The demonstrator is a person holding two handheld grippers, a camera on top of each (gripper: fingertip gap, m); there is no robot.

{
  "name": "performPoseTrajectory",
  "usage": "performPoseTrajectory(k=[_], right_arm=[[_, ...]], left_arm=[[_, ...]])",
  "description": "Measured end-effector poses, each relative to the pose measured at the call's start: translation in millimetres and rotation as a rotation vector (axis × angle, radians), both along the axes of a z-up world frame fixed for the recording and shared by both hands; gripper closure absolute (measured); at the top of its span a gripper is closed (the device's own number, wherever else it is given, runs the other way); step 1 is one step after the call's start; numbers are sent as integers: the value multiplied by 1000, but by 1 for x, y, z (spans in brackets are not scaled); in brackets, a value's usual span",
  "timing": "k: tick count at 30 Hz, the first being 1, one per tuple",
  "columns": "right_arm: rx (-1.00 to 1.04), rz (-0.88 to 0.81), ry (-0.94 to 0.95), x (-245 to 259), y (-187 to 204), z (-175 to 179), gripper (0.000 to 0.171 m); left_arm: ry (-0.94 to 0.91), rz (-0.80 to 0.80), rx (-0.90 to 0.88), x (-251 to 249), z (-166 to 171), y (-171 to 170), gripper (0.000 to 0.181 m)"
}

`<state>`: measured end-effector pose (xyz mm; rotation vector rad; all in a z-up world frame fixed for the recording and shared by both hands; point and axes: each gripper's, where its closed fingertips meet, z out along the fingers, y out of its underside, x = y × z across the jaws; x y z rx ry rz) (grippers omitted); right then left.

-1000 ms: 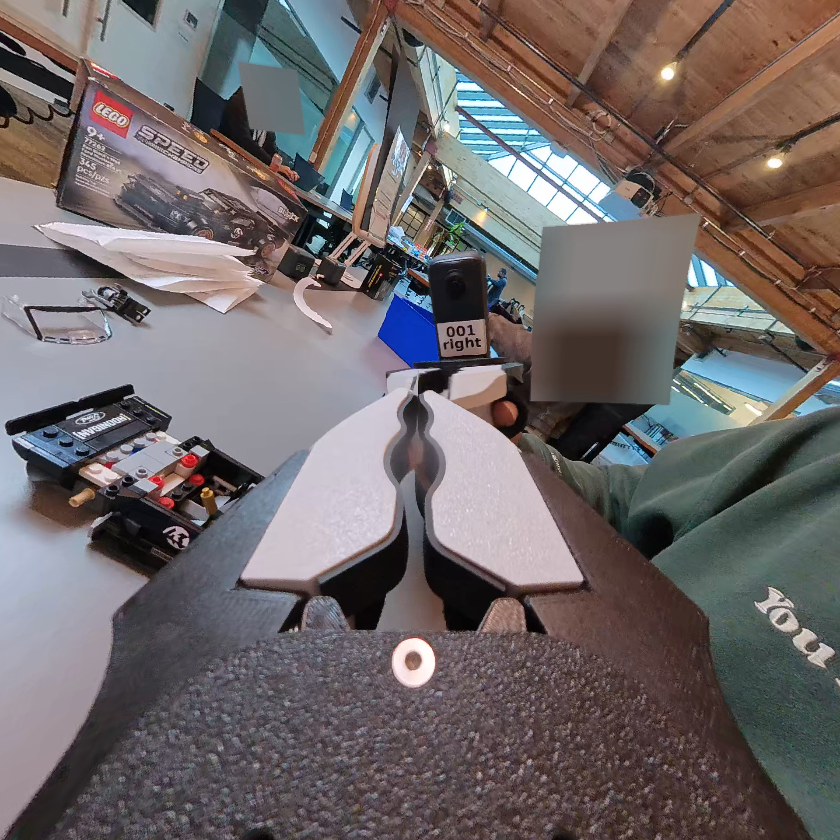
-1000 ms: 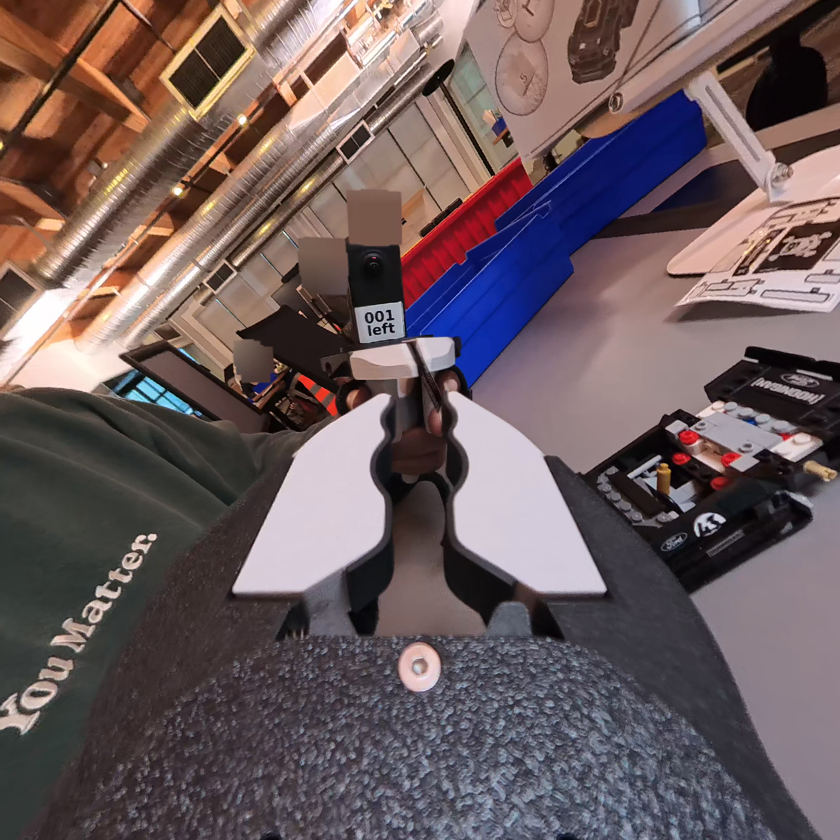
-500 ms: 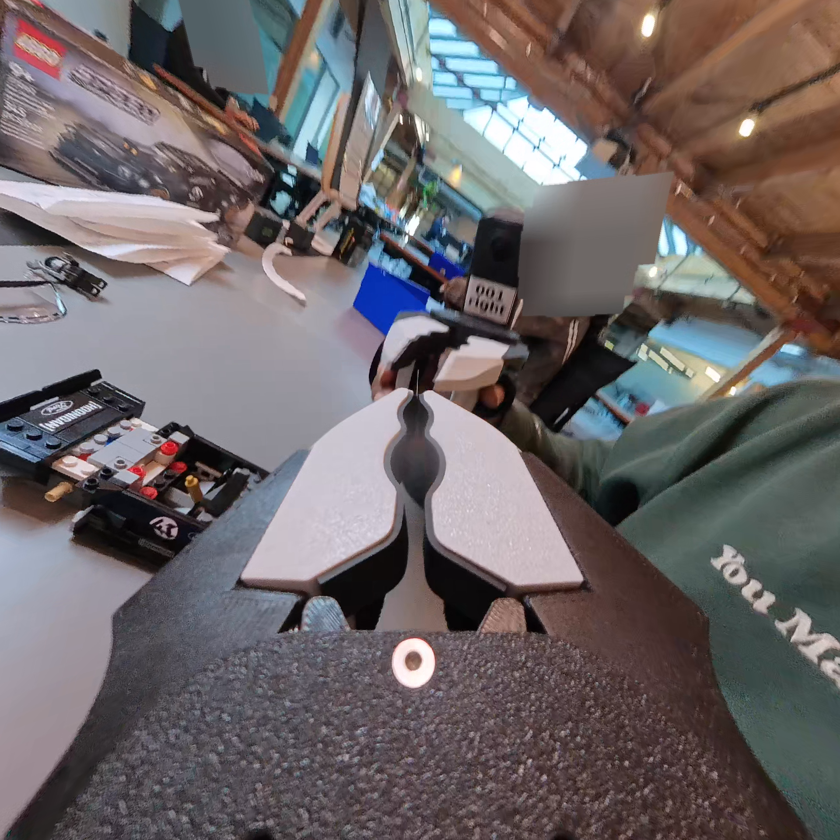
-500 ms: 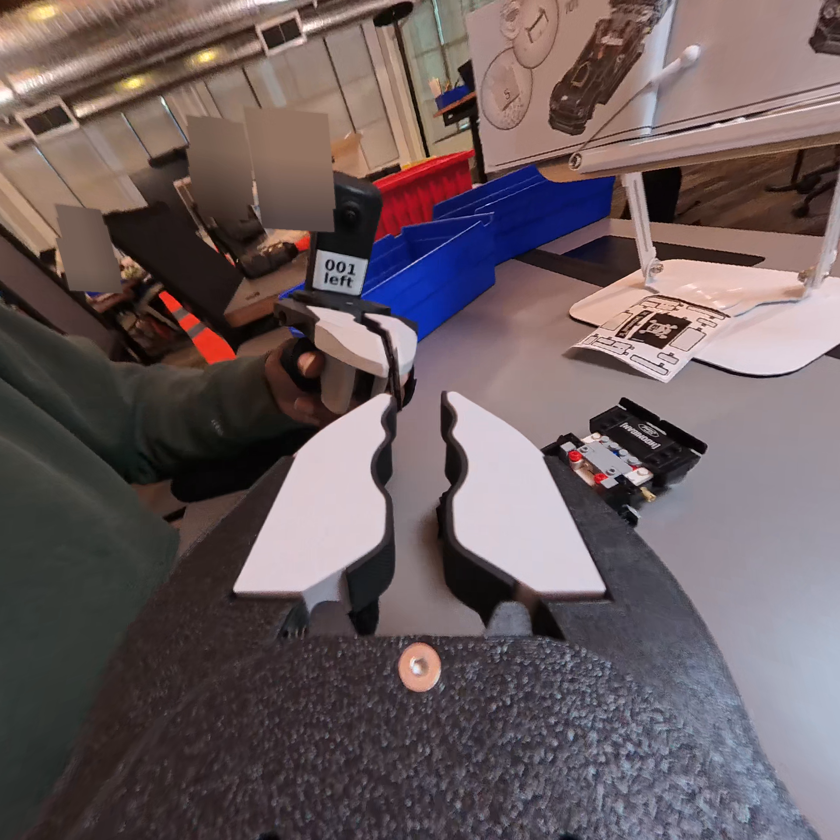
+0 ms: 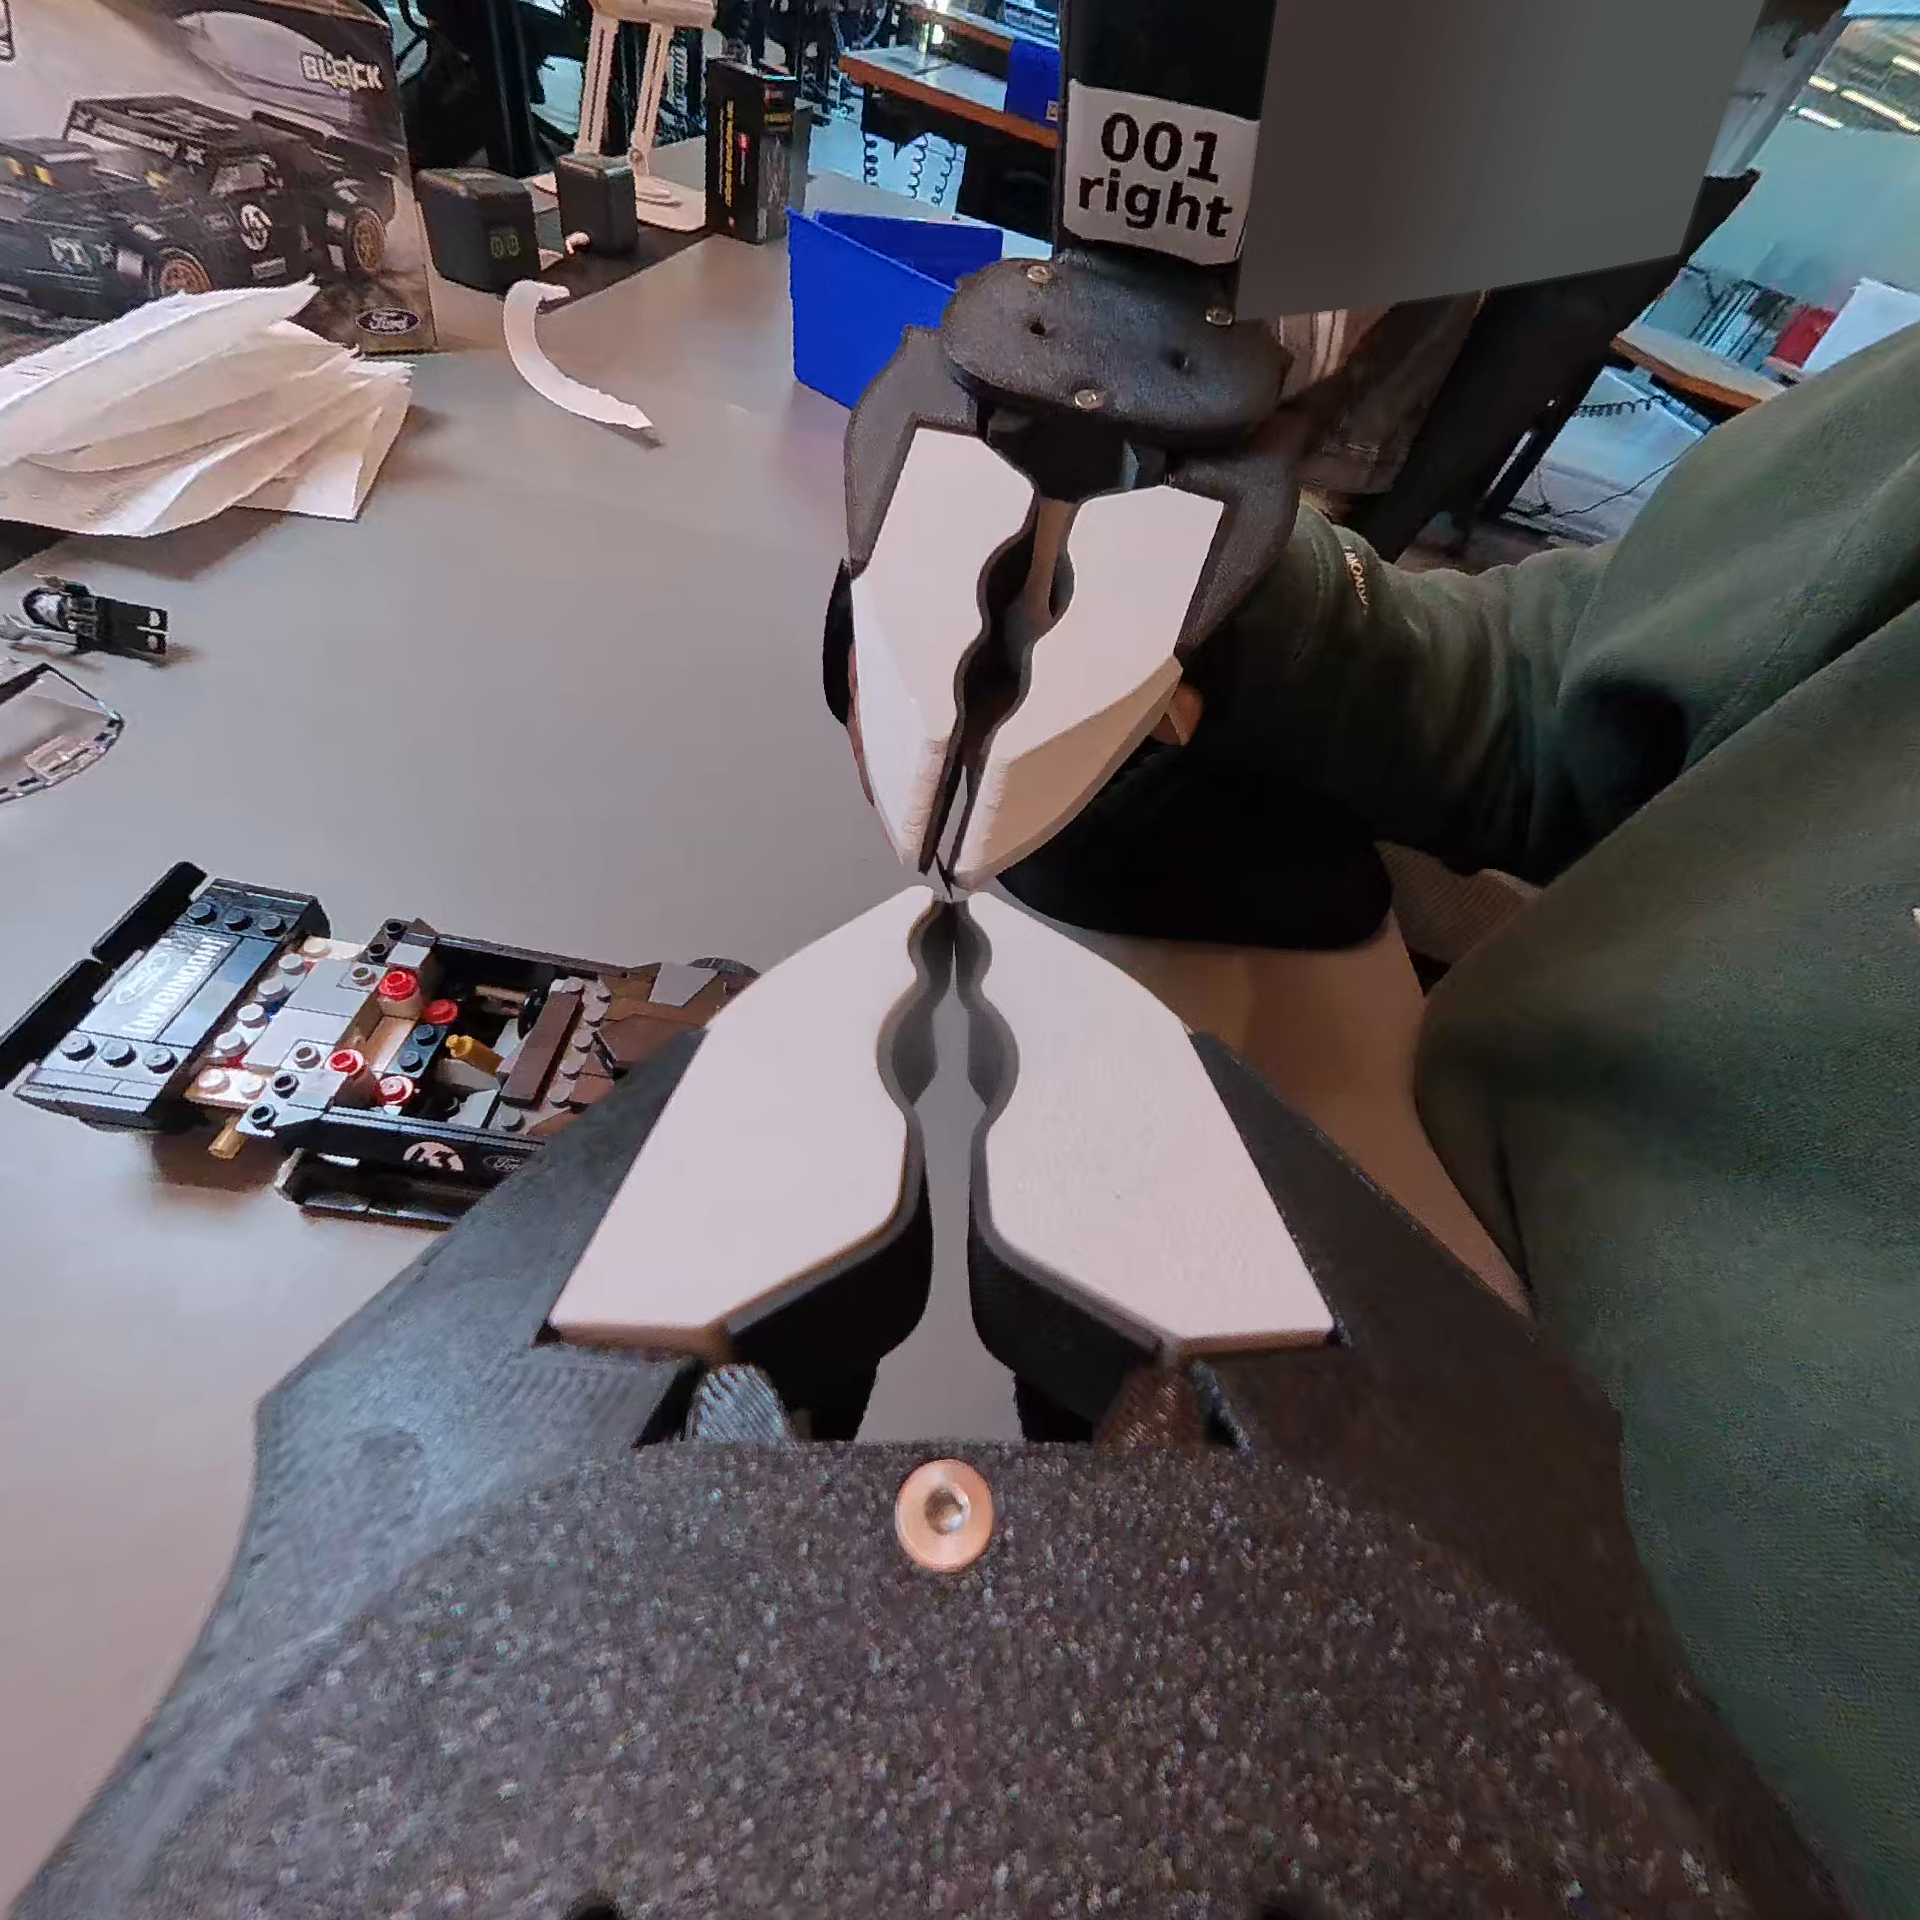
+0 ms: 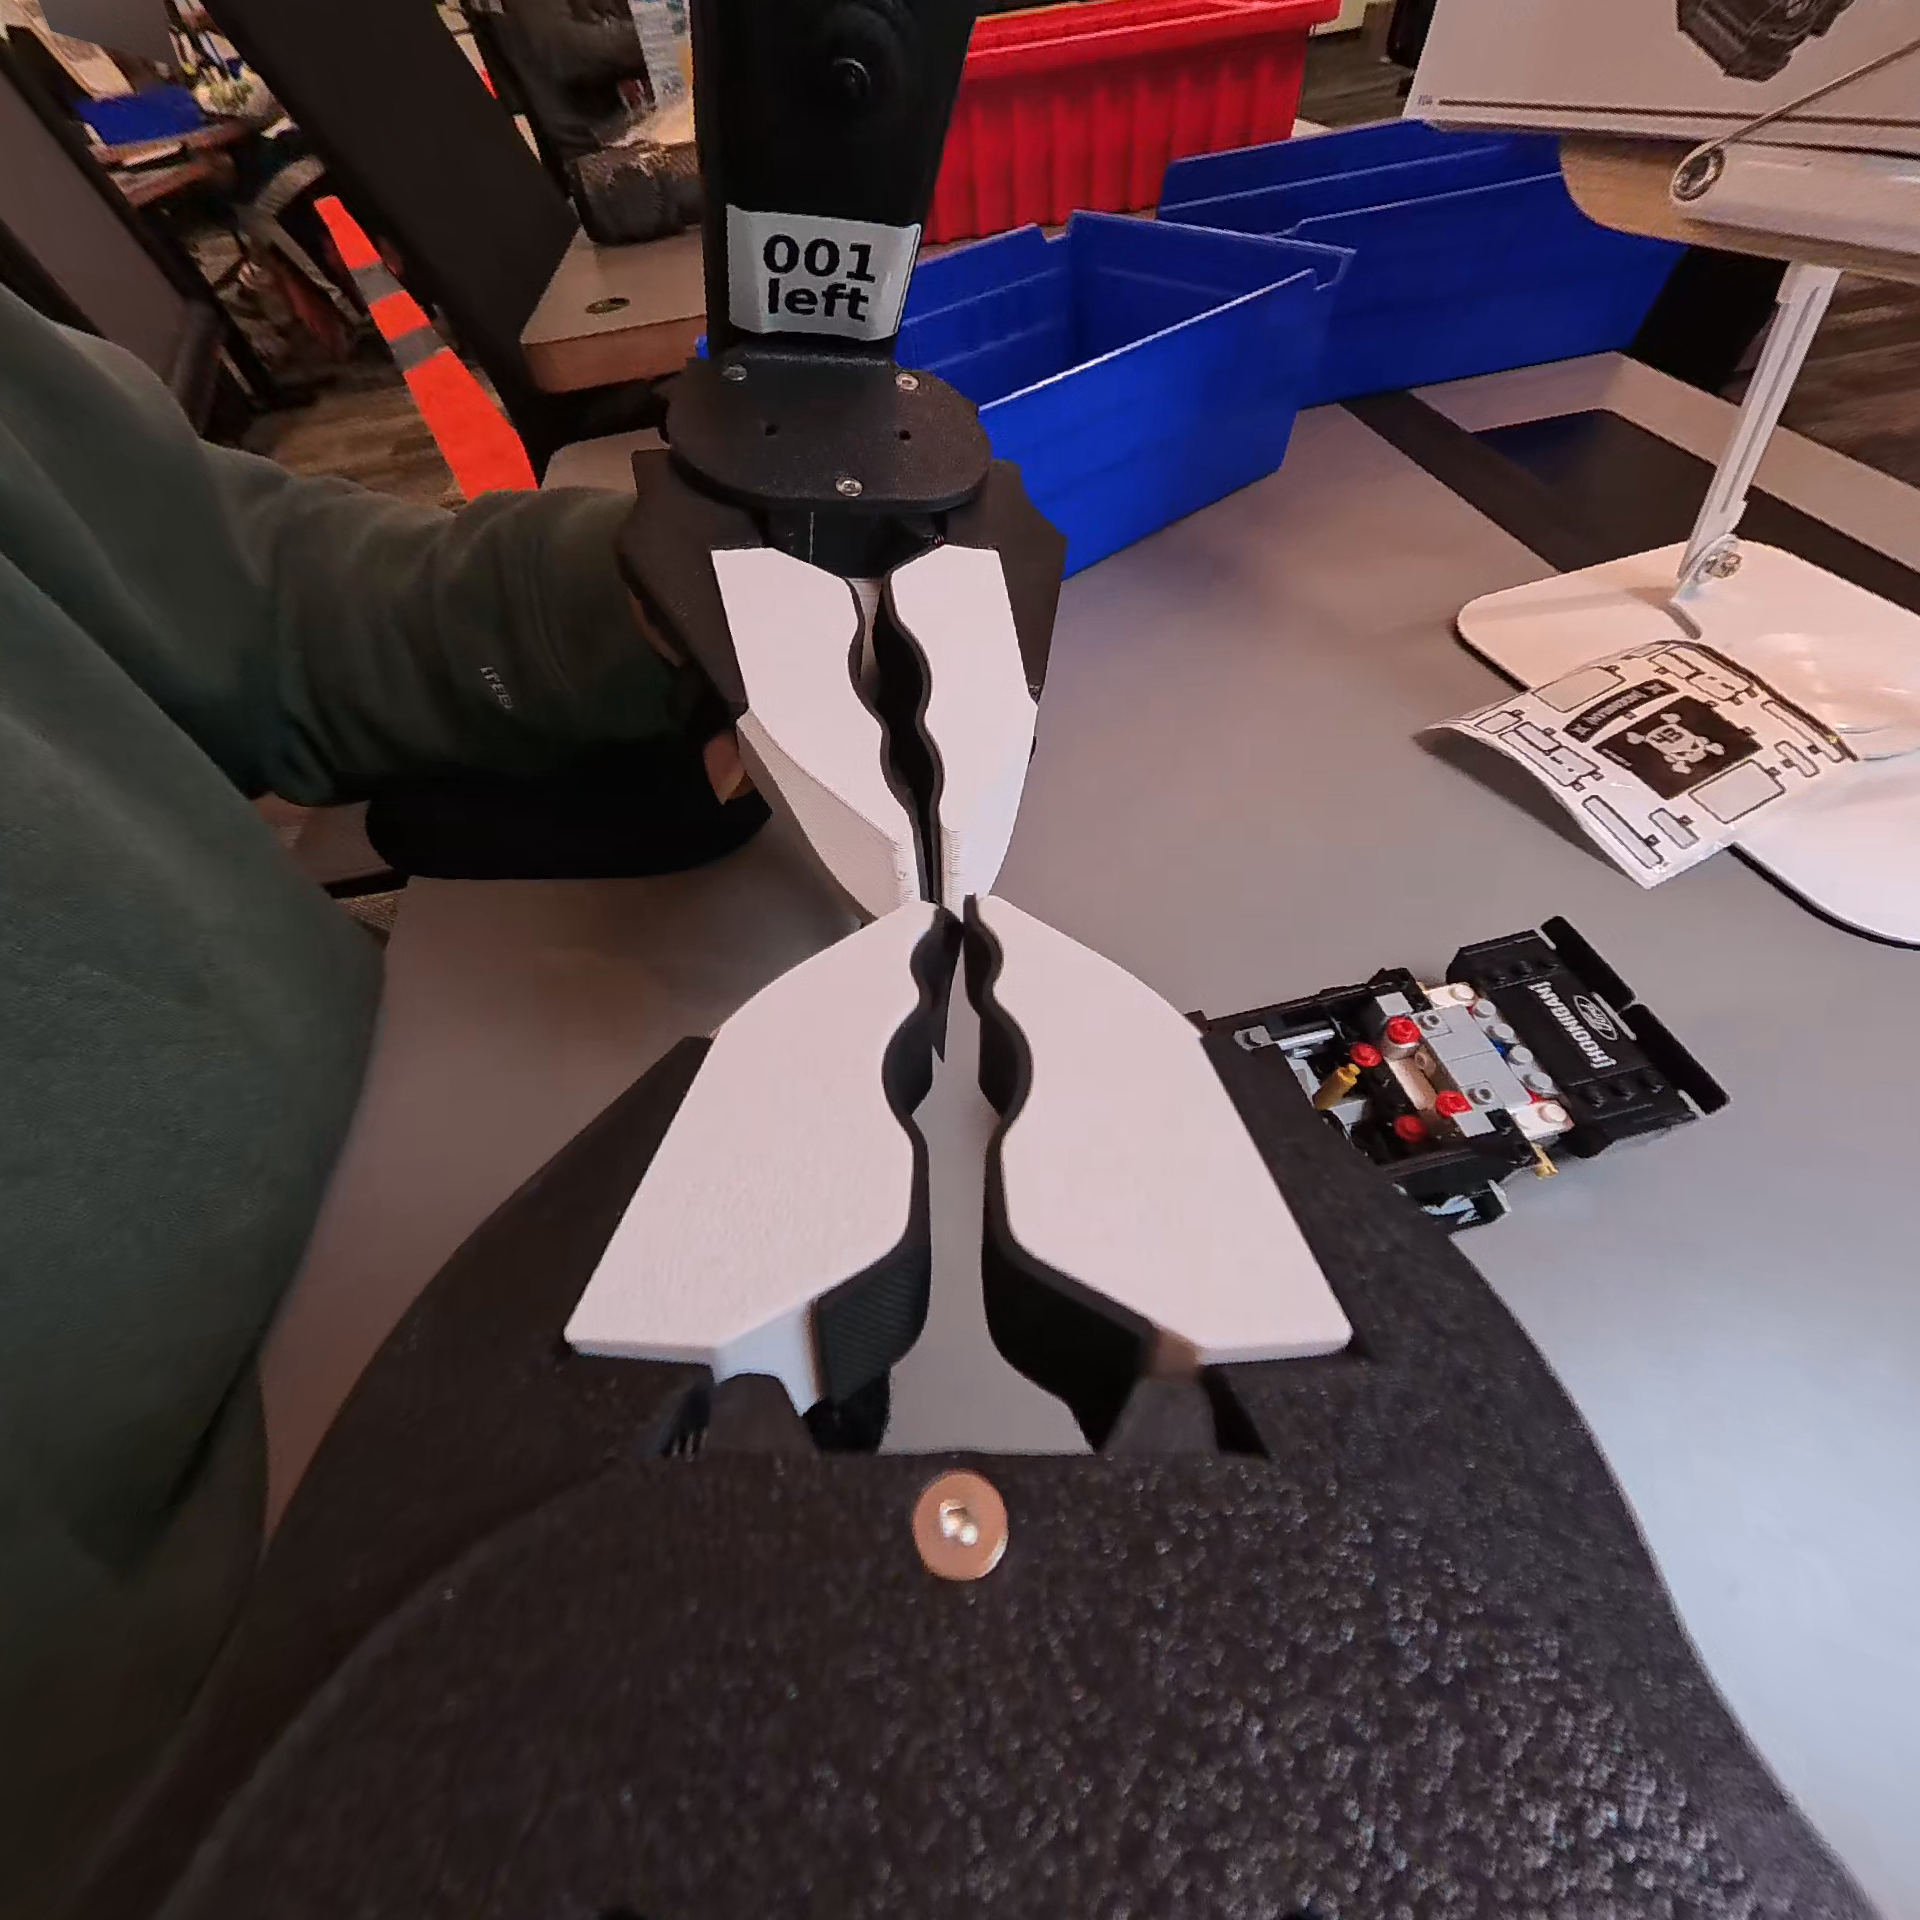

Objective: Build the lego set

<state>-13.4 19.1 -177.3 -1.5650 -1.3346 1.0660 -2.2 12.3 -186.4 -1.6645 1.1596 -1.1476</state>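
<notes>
A: Item one, the left claw (image 5: 943,914), white flat-faced fingers on a black textured body. State?

B: Clenched, tips together, only the wavy relief gaps showing between the pads. Nothing visible in it.

A: Item two, the right claw (image 6: 956,914), same make.

B: Also drawn together at the tips, with no piece seen in the slot. The two claws meet nose to nose in the air above the counter edge; whether the tips actually touch, I cannot tell. My reading: this tip-to-tip pose is an alignment or sync gesture, not a build step, since no brick sits between them.

A: Item three, the task piece.

B: Partly built black lego car chassis (image 5: 312,1039) with grey plates, red round studs and a tan axle pin, lying flat on the grey counter (image 5: 520,644), well apart from both claws. From the right claw's camera it sits low and to the right (image 6: 1475,1060). Flat and untouched, it appears parked until a claw is free.

A: Remaining stock?

B: Printed black set box (image 5: 197,197) standing at the back, opened white paper bags (image 5: 187,416) just before it, a clear windscreen piece (image 5: 52,727) near the left edge, white sticker sheet (image 6: 1652,758) by a white stand base (image 6: 1621,603), blue plastic bins (image 6: 1195,343) behind
</notes>
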Motion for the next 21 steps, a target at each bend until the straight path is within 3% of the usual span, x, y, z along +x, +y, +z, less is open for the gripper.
performPoseTrajectory(k=[9, 14, 18, 21], right_arm=[[-26, 4, 35, 0, 0, 4, 171], [-101, -52, 173, 0, 9, 17, 171], [-174, -49, 270, -1, 8, 24, 171], [-160, -32, 290, -1, 4, 28, 171]], left_arm=[[-19, 18, 9, -2, 3, 3, 180], [-167, 24, -2, 0, 22, 5, 151], [-245, 38, -5, -3, 34, 7, 150], [-308, 62, -51, -8, 42, 12, 133]])
